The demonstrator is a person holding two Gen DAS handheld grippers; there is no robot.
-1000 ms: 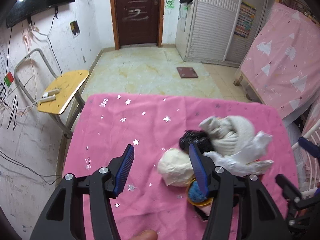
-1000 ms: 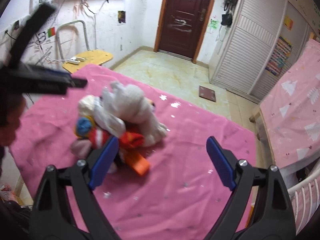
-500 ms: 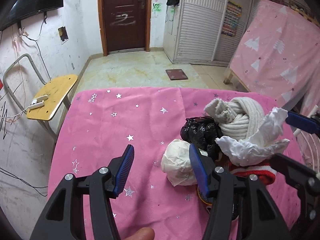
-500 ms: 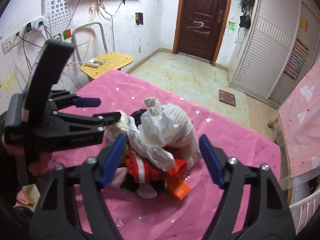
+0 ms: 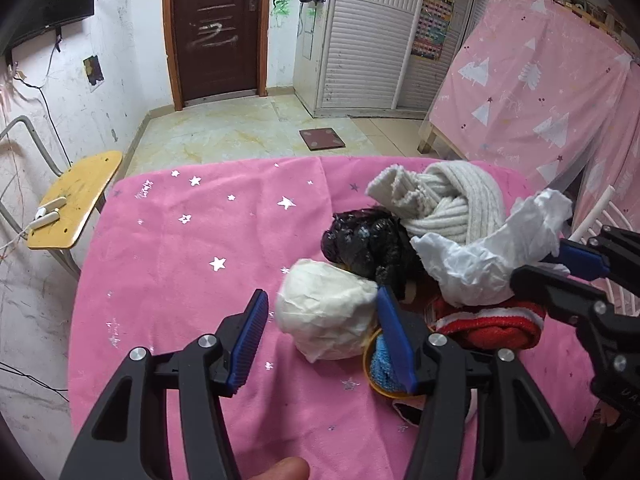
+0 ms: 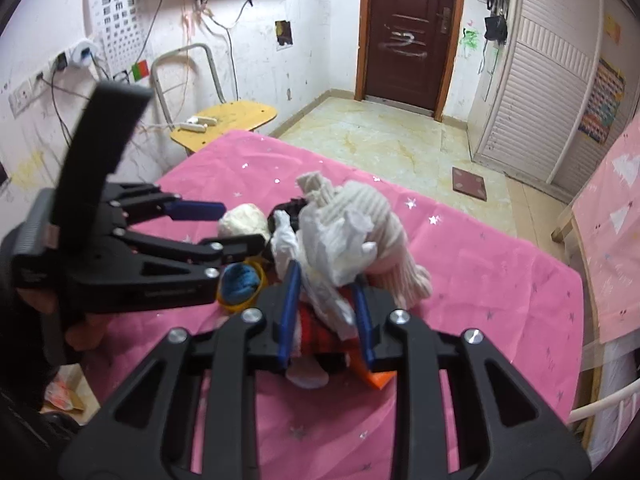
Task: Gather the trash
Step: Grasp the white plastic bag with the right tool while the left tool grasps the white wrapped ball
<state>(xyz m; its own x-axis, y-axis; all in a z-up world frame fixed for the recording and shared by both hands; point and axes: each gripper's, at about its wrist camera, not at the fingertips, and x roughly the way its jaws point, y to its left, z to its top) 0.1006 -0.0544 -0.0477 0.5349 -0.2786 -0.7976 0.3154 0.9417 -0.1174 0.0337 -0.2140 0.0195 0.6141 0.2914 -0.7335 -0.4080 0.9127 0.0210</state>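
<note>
Right jaws pinch the white crumpled paper (image 6: 332, 256); left jaws gape beside it

The yellow ring (image 5: 370, 364) with the blue cloth (image 5: 382, 362) inside it sits mostly behind the left tool's (image 5: 320, 338) right finger, so its full outline cannot be read. In the right wrist view, the crumpled white paper (image 6: 336, 248) covers most of the red knit item (image 6: 314, 330) beneath it, and the orange piece (image 6: 376, 378) shows only a corner behind the right tool's (image 6: 326, 314) finger. Whether that tool's pads actually press the paper is unclear. The black bag (image 5: 366, 242) is half buried under the cream ribbed knit (image 5: 460, 204). The person's fingertip (image 5: 286, 470) is cut off at the bottom edge of the left wrist view. The counter's (image 5: 180, 264) near edge lies out of frame.
</note>
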